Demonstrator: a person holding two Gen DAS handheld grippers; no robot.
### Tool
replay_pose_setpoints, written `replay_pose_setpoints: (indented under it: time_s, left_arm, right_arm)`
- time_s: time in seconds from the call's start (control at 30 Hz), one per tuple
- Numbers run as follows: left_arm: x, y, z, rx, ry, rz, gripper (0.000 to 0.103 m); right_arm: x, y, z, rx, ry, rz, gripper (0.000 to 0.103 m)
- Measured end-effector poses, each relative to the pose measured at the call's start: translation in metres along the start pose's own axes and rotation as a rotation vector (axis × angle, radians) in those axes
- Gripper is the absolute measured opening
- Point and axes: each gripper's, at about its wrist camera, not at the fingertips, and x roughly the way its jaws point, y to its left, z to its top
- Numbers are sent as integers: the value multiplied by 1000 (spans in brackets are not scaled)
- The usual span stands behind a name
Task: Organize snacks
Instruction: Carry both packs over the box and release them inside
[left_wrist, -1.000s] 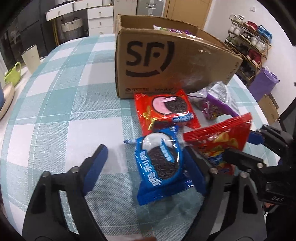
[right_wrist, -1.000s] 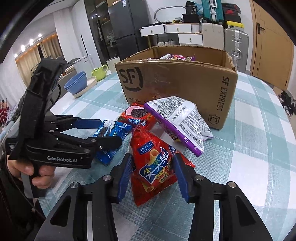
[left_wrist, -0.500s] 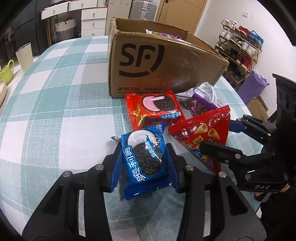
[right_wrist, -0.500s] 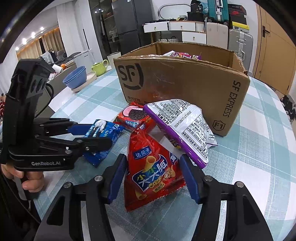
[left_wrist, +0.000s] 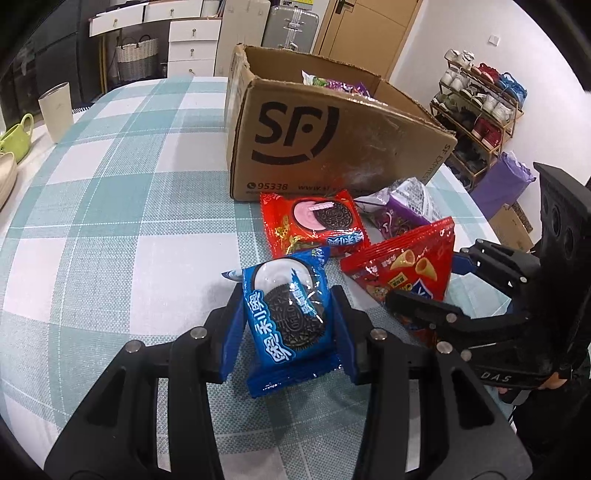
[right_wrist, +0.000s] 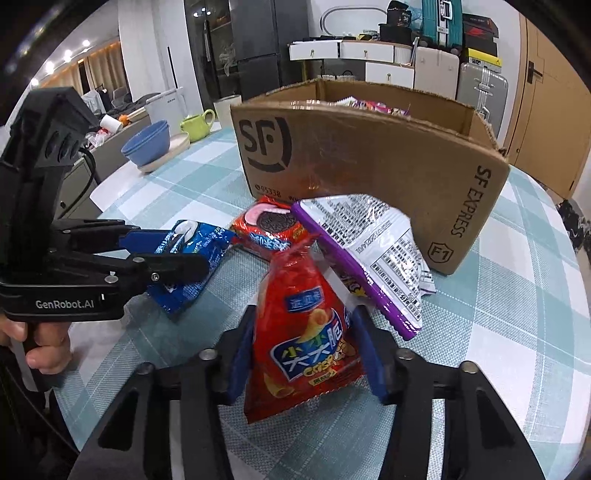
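Ahead of both sets of fingers stands the box, open at the top with packets already inside, so that is where we take these snacks to be headed. Its near wall is tall, and a low carry could knock a packet against the rim and out of our grip.

Beyond our right fingers the purple bag leans on the box; lifting carelessly, we could drag it along.

Our right gripper has just been closing, and the red crisp bag stands upright between the pads, squeezed at its sides. It is puffy and slick, so we reckon it may slide out or crush.

Our left gripper is clenched on the blue cookie pack, pads on both long edges. Only the foil is pinched, and it could twist as we lift.

Just past those fingertips lies the red cookie pack, touching the blue one's far corner; it might get nudged.
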Motion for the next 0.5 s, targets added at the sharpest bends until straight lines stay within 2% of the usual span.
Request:
replay_pose_setpoints:
  time_s: [0.5]
  left_arm:
    - [-33,-5,2,19,-79,35,41]
  right_arm:
    - [-47,6,-3,12,-118,45,45]
